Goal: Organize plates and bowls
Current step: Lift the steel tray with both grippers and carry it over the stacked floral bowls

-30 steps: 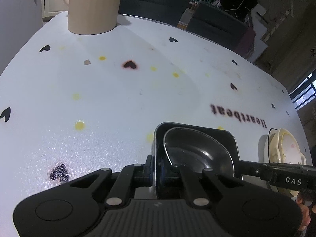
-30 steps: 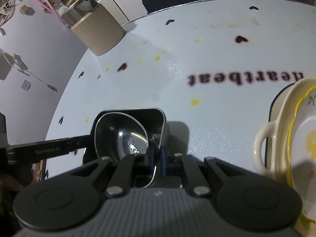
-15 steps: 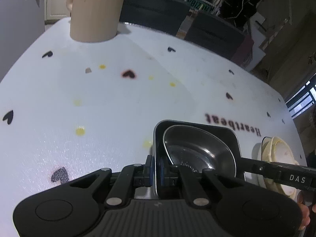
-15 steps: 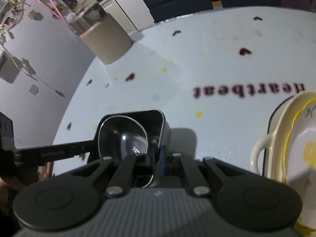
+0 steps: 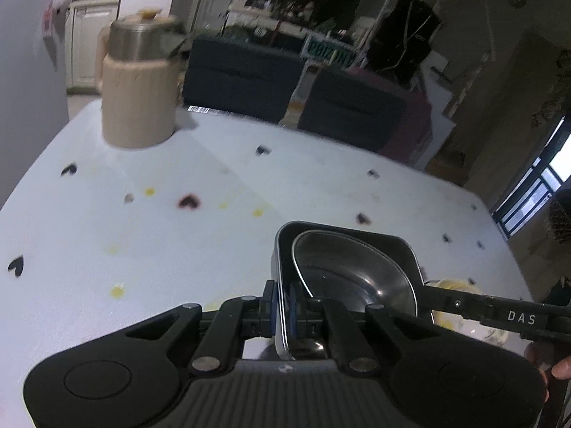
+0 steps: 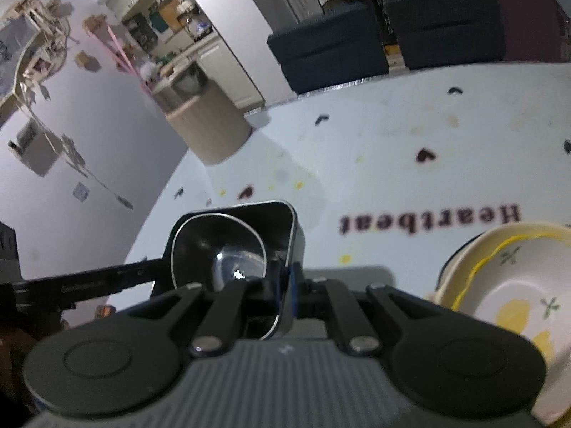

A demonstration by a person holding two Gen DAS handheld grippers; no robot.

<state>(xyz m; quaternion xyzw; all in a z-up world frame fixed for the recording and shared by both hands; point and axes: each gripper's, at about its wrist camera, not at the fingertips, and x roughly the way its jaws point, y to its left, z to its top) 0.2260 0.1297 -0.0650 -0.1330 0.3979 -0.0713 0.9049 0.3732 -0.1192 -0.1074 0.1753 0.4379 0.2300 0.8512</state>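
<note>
Black tray (image 5: 403, 246): it hangs above the white table (image 5: 107, 235), held by two opposite walls, with the steel bowl (image 5: 353, 278) loose inside.
Cream dishes (image 6: 506, 292): they stand on the table to the right of the tray, probably where the tray should go.
Left gripper (image 5: 282, 308): its fingers are closed on the tray's left wall.
Right gripper (image 6: 283, 290): its fingers are closed on the right wall.
Advice: keep both hands at the same height, so the bowl does not slide.

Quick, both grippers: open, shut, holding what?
Left gripper: shut on the black tray's rim.
Right gripper: shut on the same tray's opposite rim.
</note>
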